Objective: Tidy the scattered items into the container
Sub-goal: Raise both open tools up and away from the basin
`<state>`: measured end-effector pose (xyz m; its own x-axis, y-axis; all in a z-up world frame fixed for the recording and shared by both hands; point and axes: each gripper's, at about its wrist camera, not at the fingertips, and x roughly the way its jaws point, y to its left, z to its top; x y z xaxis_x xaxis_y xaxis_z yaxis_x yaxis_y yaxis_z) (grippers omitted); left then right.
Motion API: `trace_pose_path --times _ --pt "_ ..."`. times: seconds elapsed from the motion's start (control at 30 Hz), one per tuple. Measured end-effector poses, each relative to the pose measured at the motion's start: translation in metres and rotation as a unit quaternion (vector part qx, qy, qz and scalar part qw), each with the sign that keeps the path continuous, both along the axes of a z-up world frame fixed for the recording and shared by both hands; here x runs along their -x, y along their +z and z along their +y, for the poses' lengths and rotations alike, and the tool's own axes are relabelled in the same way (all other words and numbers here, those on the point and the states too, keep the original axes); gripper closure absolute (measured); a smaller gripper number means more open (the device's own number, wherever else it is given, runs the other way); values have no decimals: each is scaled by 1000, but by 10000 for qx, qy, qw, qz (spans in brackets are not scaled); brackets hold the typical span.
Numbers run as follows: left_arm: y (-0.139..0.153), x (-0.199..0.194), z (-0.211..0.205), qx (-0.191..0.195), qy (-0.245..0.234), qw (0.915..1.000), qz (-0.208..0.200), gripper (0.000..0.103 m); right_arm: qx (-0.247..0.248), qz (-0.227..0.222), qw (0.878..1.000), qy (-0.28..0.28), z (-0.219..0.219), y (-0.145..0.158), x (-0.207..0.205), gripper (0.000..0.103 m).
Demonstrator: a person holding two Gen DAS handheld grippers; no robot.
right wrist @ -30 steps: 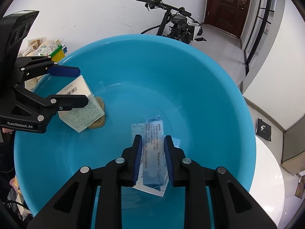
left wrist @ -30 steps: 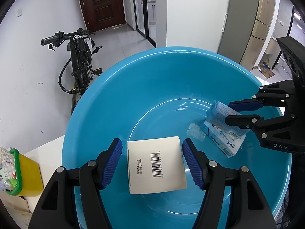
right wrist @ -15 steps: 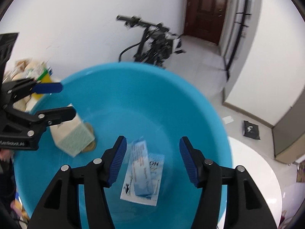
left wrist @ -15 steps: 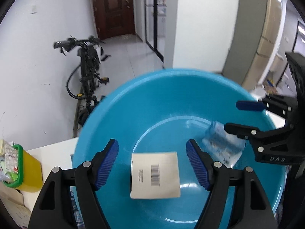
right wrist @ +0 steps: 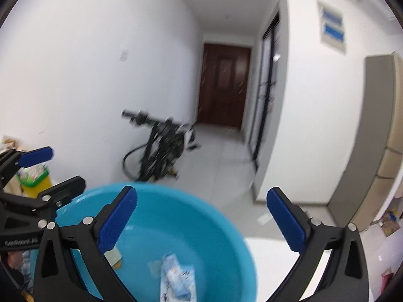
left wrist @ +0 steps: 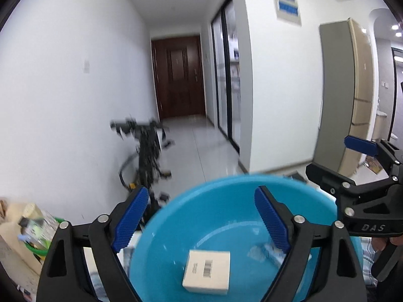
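Inside blue basin (left wrist: 226,201), white barcoded box (left wrist: 206,271), blue-white packet (right wrist: 177,279), both hand-held grippers opening, empty.

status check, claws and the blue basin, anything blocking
Left claw and right claw both opening, nothing between the pads. White box and blue packet lie loose in the basin. Nothing in the way.

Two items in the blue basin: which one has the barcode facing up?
The white cardboard box, lying flat in the blue plastic basin. The other, a blue-and-white plastic packet, shows print but no barcode.
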<state>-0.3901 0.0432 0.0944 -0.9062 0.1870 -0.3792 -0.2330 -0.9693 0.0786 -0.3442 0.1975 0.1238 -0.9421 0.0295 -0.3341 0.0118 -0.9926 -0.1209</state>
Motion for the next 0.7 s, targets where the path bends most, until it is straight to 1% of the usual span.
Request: trace_pose_path --times 0.03,0.07,0.1,0.2,0.23,0.37,0.43,0.57,0.7 --pt "4 -7 0 2 15 9997 234 11 -26 101 9999 -45 -1 3 -4 1" --pt "8 -13 0 24 31 9992 403 3 -38 153 9998 -94 -2 6 -6 1" --pt "11 -17 0 40 58 9986 525 0 -15 186 9997 -124 -2 10 -6 1" --pt "21 -30 -3 -20 198 9967 784 0 136 237 9996 -103 -3 15 -9 1" --pt "24 -32 -6 -86 219 9965 800 0 169 249 9995 -118 -2 16 -10 1" --pt "30 -34 -13 -352 245 9970 652 0 148 242 9995 -136 -2 20 -9 1" --pt "32 -37 -16 -430 300 9967 624 0 166 253 9995 -121 -1 19 -11 1" --pt "35 -35 -18 -411 260 9973 549 0 88 205 9997 -118 0 19 -13 1" --pt "37 -40 -14 -348 254 9973 589 0 128 255 9995 -139 2 23 -18 1"
